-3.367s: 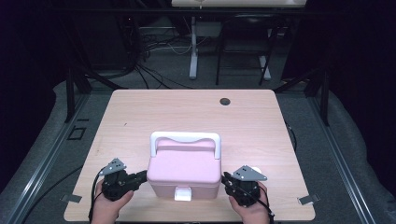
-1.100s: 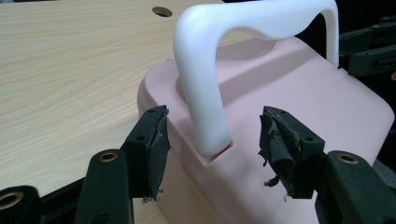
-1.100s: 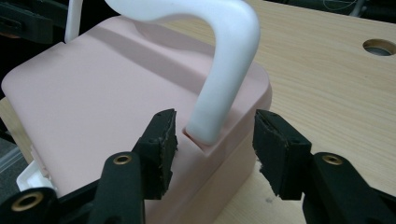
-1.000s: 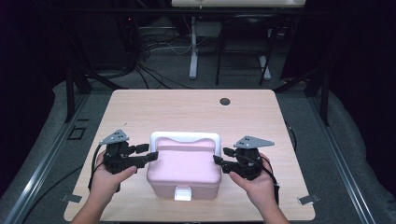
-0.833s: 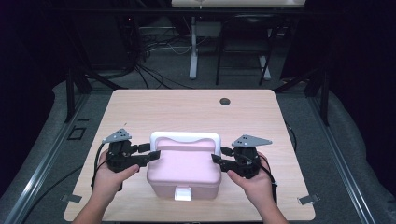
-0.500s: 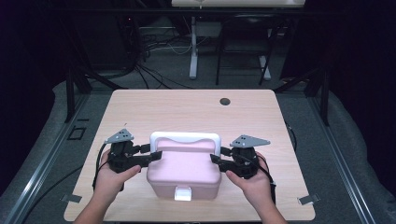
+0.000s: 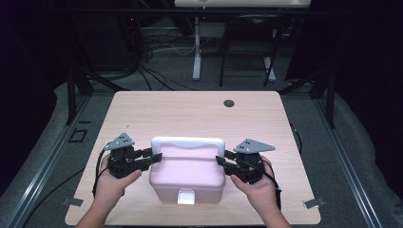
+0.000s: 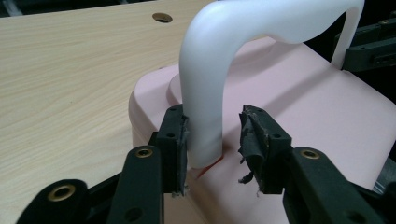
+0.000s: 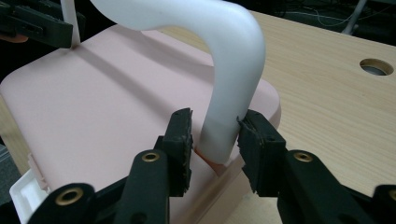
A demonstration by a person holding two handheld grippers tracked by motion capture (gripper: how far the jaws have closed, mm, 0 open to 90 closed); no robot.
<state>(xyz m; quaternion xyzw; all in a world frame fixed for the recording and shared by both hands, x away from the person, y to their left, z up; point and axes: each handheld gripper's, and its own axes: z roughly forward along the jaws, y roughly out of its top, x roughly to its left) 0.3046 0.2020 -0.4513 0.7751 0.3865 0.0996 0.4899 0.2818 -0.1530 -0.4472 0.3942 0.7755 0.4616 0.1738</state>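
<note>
2 ends of one white handle (image 7: 187, 142) are what this is all about. It arches over the lid of the pink box (image 7: 187, 173), which sits at the near middle of the table (image 7: 199, 111) with its white latch (image 7: 186, 196) facing the person.

Left gripper (image 8: 212, 130) has its jaws on either side of the handle's left leg, right down where it meets the lid. They've just been closing in: one pad touches the leg, the other still has a clear gap, so it's not a real grip yet. Right gripper (image 9: 215, 130) is doing the mirror thing on the other leg, jaws also just closing. One pad looks like it's touching, the other sits a hair off or barely touching, honestly can't call it. In the high view both hands sit level with each other, one on each side of the box.

My read: this is the grab-the-handle step, about half done. Next up is finishing both squeezes evenly, then probably swinging the handle or lifting the box by it. Those legs are smooth rounded plastic, so a lopsided pinch could slip or twist the box. Only other thing on the table is a cable hole (image 7: 229, 103) at the far edge, well apart.
</note>
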